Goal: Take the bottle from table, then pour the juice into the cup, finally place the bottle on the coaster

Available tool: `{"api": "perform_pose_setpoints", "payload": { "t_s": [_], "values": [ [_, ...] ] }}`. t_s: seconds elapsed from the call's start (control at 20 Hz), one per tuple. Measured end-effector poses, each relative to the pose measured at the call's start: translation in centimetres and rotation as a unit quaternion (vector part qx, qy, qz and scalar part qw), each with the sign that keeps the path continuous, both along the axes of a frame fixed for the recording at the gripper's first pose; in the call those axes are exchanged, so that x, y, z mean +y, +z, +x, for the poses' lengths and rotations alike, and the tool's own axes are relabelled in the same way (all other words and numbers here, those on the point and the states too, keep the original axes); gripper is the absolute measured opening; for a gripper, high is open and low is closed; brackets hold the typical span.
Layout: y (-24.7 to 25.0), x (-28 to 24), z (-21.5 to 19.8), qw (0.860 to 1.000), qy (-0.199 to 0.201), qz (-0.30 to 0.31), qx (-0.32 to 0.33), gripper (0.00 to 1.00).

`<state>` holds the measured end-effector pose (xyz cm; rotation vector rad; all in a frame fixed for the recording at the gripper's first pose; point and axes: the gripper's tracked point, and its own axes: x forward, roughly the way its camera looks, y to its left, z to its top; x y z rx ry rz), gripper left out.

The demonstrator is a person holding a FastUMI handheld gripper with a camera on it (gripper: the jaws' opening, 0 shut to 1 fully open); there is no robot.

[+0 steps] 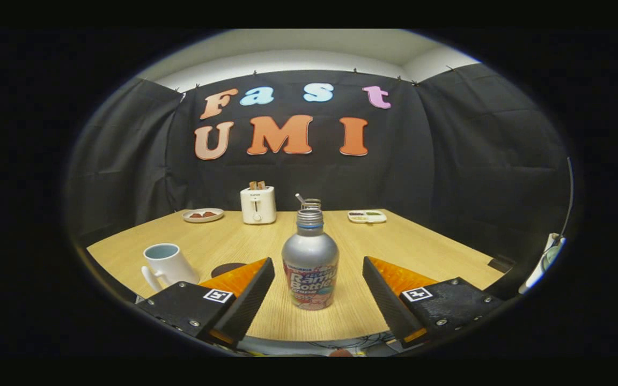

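Observation:
A silver bottle point(310, 260) with a printed label and no cap stands upright on the wooden table point(421, 241). It sits between my two fingers, with a gap on each side. My gripper point(318, 265) is open and touches nothing. To the left of the left finger stands a white cup point(168, 264) with its handle toward me. A dark round coaster point(227, 268) lies flat just behind the left finger, partly hidden by it.
A white toaster point(258, 205) stands at the back of the table, with a small plate point(203, 215) to its left. A glass jar point(310, 204) rises behind the bottle. A small divided tray point(367, 216) lies at the back right.

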<state>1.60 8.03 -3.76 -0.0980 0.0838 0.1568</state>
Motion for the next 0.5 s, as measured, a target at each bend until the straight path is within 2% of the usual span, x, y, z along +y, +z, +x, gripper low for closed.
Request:
{"api": "perform_pose_setpoints", "payload": {
  "t_s": [0.5],
  "values": [
    [-4.1, 0.3, 3.2, 0.999, -0.014, 0.003, 0.044, 0.99]
  ]
}}
